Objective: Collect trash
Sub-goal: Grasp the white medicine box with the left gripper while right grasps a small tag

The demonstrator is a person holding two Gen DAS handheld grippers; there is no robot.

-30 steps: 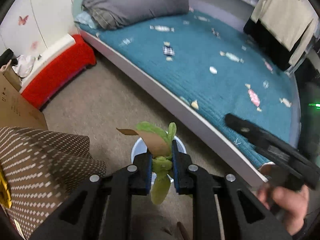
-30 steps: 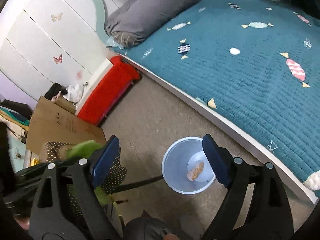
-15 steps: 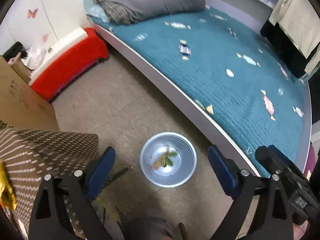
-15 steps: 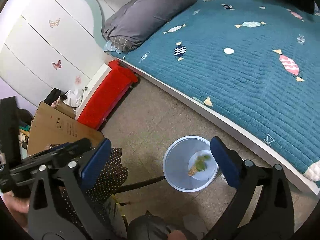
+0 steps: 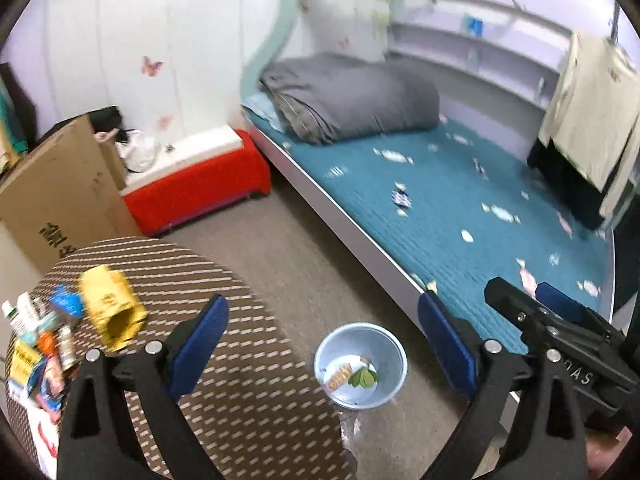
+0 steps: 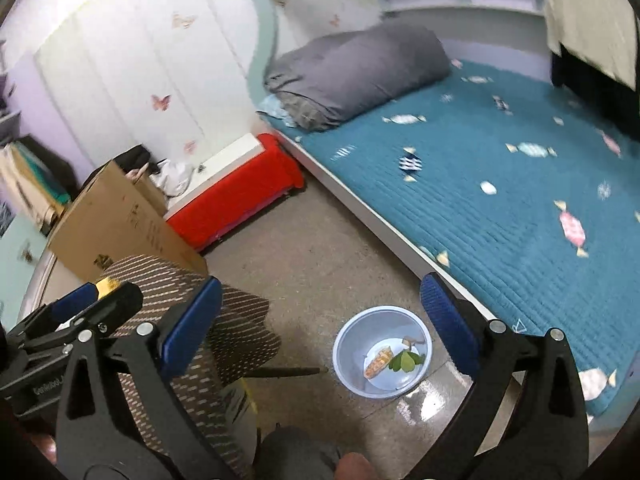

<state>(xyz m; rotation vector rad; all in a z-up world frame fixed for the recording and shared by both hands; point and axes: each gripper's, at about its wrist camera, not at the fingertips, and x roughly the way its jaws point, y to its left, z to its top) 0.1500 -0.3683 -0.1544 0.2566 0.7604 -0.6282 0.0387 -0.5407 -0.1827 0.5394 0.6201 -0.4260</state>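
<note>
While my two grippers hang over the floor, the far left of the left wrist view holds a round table point(image 5: 224, 320) under a brown cloth woven with pale dashes. On it, at the left edge, sits a huddle of small bottles and packets point(image 5: 38, 340), with a crumpled yellow paper bag point(image 5: 112, 308) just beside them, its mouth open toward me. Behind the table leans a flat cardboard box point(image 5: 60, 196), and past that a low red bench with a white top point(image 5: 200, 184) stands against the butterfly-stickered wall.

My left gripper point(image 5: 322, 336) is spread wide, its blue rubber pads well apart and holding nothing. Between those pads, down on the speckled grey floor, stands the round pale-blue plastic trash bin point(image 5: 394, 384). Inside lie an orange printed wrapper point(image 5: 339, 376), green leaves point(image 5: 363, 377) touching it, and a small brown scrap beside them.

My right gripper point(image 6: 320, 316) is equally wide open and empty, framing the same bin from its own camera.

To the right runs the bed point(image 5: 460, 216), its quilted teal cover printed with candies, a rolled grey duvet point(image 5: 352, 98) at its head.
</note>
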